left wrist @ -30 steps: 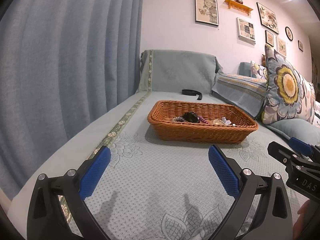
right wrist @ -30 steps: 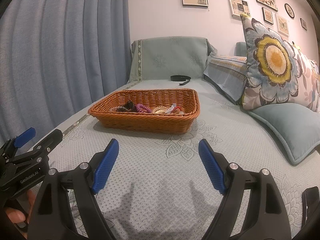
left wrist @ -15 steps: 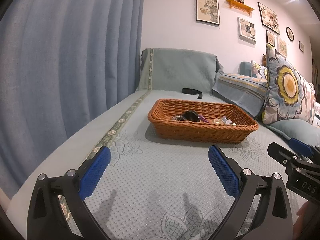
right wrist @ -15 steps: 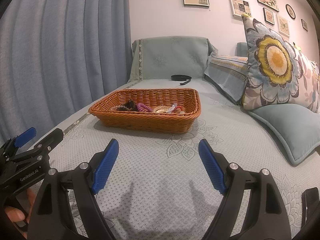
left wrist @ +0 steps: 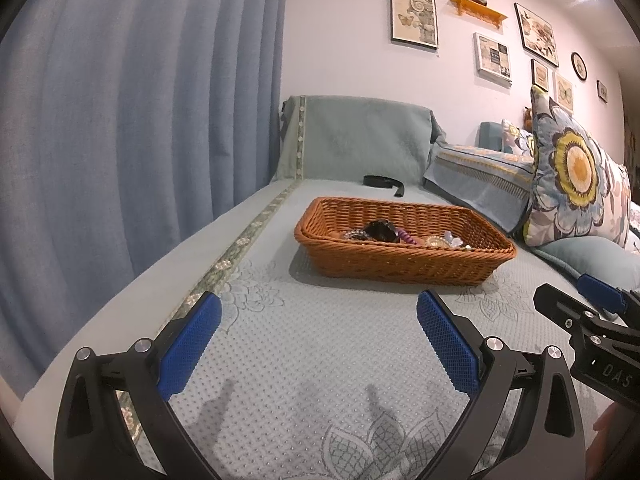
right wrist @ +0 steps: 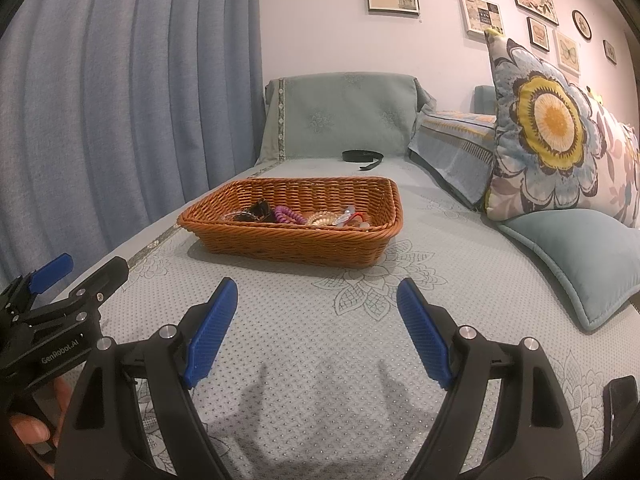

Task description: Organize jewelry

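A brown wicker basket [left wrist: 404, 264] stands on the pale green sofa seat, and it also shows in the right wrist view [right wrist: 296, 244]. It holds several pieces of jewelry: a dark piece [left wrist: 380, 230], a purple coiled band [right wrist: 289, 215], a gold piece [right wrist: 322, 219] and pale beads [left wrist: 452, 239]. My left gripper [left wrist: 318, 312] is open and empty, low over the seat, well short of the basket. My right gripper [right wrist: 316, 300] is open and empty too, beside the left one.
A black strap [left wrist: 384, 182] lies on the seat behind the basket. Cushions, among them a flowered one [right wrist: 552, 132] and a plain teal one [right wrist: 576, 256], line the right side. A blue curtain [left wrist: 140, 120] hangs at the left, past the seat edge.
Both views have crept slightly; the basket sits marginally higher and closer in frame. Both grippers stay open and empty.
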### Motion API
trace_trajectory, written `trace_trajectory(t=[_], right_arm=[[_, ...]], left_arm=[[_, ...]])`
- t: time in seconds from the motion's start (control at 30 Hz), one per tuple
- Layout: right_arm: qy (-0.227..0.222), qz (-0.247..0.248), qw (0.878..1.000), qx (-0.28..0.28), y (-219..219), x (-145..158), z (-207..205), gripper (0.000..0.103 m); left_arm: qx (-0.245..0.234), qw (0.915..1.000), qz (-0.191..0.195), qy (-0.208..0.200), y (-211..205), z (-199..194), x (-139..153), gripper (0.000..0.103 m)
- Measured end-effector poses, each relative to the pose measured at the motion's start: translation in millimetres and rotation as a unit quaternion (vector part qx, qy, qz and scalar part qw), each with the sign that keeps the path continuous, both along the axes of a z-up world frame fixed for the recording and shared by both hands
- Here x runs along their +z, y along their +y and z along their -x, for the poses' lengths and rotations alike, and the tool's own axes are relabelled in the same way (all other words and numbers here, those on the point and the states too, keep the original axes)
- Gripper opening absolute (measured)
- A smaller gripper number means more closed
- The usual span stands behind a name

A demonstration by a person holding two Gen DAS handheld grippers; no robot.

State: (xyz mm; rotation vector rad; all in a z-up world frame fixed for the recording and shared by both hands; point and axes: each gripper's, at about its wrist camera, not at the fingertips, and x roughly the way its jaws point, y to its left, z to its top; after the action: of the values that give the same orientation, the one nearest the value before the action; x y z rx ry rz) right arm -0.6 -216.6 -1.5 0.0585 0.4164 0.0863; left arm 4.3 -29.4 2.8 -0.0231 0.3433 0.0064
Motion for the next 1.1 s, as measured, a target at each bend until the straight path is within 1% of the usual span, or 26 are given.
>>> trace_trajectory(t=[0.8,1.1], right_arm=[[0.0,0.001,1.0,0.001,-0.4,0.0,-0.3,0.078],[0.002,0.001,1.0,0.002,-1.0,-0.2,-0.8,0.078]], left_arm=[[0.001,1.0,-0.006,-0.005,-2.0,1.8,-0.6,0.095],[-0.001,1.0,-0.006,0.001,-1.6,-0.1,-0.9,0.096]])
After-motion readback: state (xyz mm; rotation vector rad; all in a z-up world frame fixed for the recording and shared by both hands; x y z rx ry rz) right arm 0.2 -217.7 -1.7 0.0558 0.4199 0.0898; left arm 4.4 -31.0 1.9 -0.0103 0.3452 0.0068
